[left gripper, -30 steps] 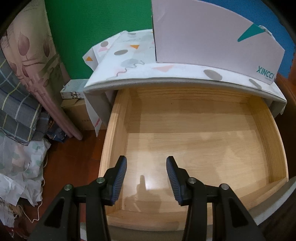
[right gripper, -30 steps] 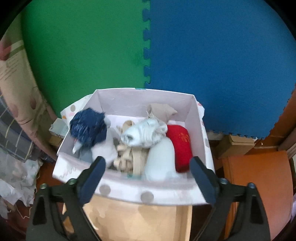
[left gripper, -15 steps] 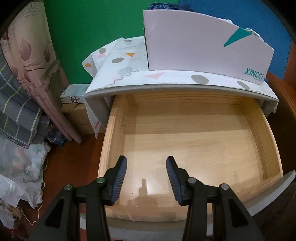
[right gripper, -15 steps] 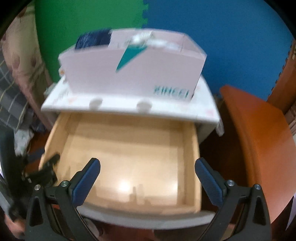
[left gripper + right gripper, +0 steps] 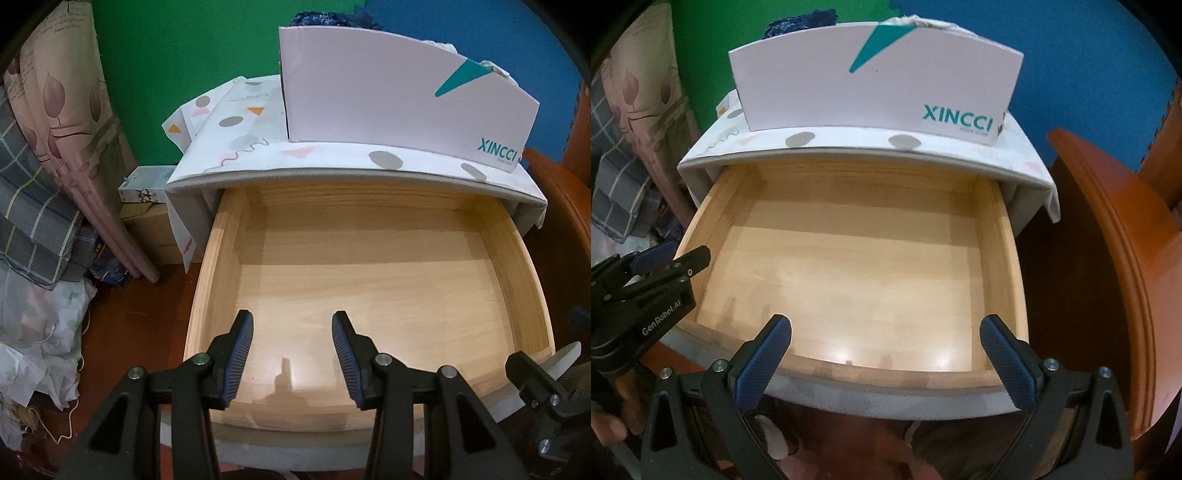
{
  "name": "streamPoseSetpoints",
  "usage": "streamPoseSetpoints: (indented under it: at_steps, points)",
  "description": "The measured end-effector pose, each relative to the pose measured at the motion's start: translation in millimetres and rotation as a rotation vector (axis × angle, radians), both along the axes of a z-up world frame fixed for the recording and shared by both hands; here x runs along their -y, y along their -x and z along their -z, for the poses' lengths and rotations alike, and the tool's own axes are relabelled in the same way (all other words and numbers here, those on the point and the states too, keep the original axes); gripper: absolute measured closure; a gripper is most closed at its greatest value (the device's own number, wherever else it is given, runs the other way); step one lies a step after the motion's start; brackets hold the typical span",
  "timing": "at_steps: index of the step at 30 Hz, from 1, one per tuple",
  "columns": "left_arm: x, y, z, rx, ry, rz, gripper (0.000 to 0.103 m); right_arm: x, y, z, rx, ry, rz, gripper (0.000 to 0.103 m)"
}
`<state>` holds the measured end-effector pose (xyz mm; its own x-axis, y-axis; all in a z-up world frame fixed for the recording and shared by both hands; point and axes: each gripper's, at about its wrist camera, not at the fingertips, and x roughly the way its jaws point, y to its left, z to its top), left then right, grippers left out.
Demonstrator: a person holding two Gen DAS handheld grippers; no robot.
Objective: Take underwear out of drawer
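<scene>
The wooden drawer (image 5: 369, 288) stands pulled out and its floor (image 5: 857, 266) is bare. Above it, on the patterned cabinet top (image 5: 236, 147), sits a white XINCCI box (image 5: 399, 103) (image 5: 871, 77). Dark blue fabric (image 5: 798, 22) and white fabric (image 5: 923, 22) poke over the box's rim. My left gripper (image 5: 291, 317) hovers over the drawer's front left part, jaws partly apart with nothing between them; it also shows in the right wrist view (image 5: 683, 254). Wide open and holding nothing, my right gripper (image 5: 886, 321) hangs above the drawer's front edge.
An orange-brown wooden piece of furniture (image 5: 1108, 240) stands close on the right. Left of the cabinet are a pink curtain (image 5: 66, 129), checked blankets (image 5: 33, 206), a cardboard box (image 5: 147, 229) and crumpled cloth on the floor (image 5: 40, 332). A hand (image 5: 605, 428) holds the left gripper.
The right gripper came down from above the box, where the garments inside showed, to the drawer's front edge. The left gripper stayed almost still over the drawer.
</scene>
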<state>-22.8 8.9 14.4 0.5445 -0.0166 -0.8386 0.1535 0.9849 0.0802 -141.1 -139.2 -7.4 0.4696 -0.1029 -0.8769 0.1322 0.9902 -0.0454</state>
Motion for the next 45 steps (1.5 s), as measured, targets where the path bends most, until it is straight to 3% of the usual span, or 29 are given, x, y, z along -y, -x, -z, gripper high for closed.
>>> streamPoseSetpoints:
  at_steps: [38, 45]
  points:
    - [9.6, 3.8, 8.5, -0.015, -0.025, 0.018, 0.058, -3.1, -2.8, 15.1, -0.042, -0.014, -0.013, 0.002]
    - [6.2, 2.3, 7.2, -0.027, 0.001, 0.012, 0.058, -2.5, -3.3, 16.3, -0.047, -0.01, -0.01, 0.002]
